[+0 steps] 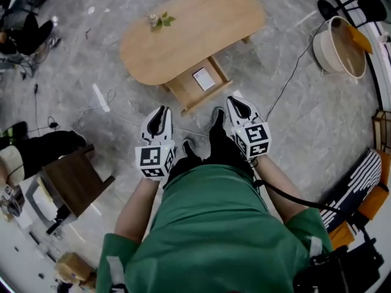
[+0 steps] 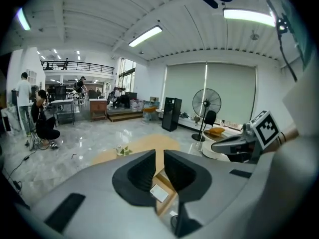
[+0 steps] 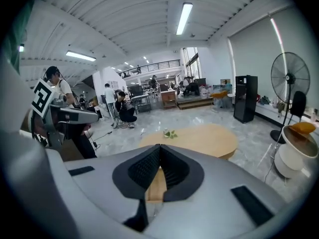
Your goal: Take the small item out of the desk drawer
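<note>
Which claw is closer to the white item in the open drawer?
Right. The right claw hangs just right of the drawer holding the white item; the left claw sits farther off to its left.

Desk: pale honey wood, plain. Drawer: same pale wood. Small item: white.
Floor: grey, marbled veining.
Left gripper, right gripper: white-grey shells, black jaw pads, black-and-white square markers on the cubes.
Garment: green.
Sprig: green leaves.
Tub: cream.
Side table: dark brown.
</note>
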{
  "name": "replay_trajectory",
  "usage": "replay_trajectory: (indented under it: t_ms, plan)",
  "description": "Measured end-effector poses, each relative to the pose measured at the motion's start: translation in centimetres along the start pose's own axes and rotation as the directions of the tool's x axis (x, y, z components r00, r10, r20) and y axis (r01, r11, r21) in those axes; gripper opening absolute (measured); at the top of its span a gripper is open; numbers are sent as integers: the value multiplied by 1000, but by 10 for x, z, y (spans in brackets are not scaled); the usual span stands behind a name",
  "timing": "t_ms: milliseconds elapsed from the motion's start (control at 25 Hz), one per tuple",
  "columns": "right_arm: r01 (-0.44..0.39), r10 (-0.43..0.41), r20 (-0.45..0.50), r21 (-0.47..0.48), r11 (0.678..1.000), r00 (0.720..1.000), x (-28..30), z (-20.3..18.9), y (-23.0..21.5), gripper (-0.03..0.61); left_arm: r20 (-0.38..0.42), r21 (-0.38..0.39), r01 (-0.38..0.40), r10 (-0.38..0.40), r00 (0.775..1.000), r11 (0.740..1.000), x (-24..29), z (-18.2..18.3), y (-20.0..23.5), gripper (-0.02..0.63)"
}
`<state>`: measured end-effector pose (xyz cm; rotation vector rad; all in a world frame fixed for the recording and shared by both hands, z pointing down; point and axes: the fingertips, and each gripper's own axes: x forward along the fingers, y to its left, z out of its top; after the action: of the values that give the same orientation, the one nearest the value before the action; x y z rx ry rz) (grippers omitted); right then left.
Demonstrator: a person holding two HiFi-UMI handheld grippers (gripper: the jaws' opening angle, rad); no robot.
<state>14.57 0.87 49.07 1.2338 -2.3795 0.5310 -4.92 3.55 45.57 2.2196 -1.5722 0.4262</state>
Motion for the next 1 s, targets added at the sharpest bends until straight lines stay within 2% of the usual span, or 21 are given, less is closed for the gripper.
replay_trajectory:
  t_ms: [240, 440, 640, 760, 1000]
  plan:
    - [-72, 73, -24, 35, 997, 997, 60, 3, -69, 21, -44, 25, -114, 115, 992, 993, 83, 8, 8, 64]
    - [-143, 142, -81, -15, 990, 987, 110, -7, -102, 21, -92, 69, -139, 145, 985, 988, 137, 0, 18, 64]
    - [-189, 176, -182, -58, 980, 967, 158, -47, -106, 21, -180, 76, -114, 126, 976, 991, 164, -41, 25, 64]
    - [-189, 169, -222, -72, 979, 960, 188, -75, -111, 21, -226, 79, -85, 101, 969, 993, 180, -69, 30, 64]
    - [-177, 154, -332, -39, 984, 931, 239, -146, -120, 21, -300, 38, -21, 32, 954, 999, 214, -139, 44, 64]
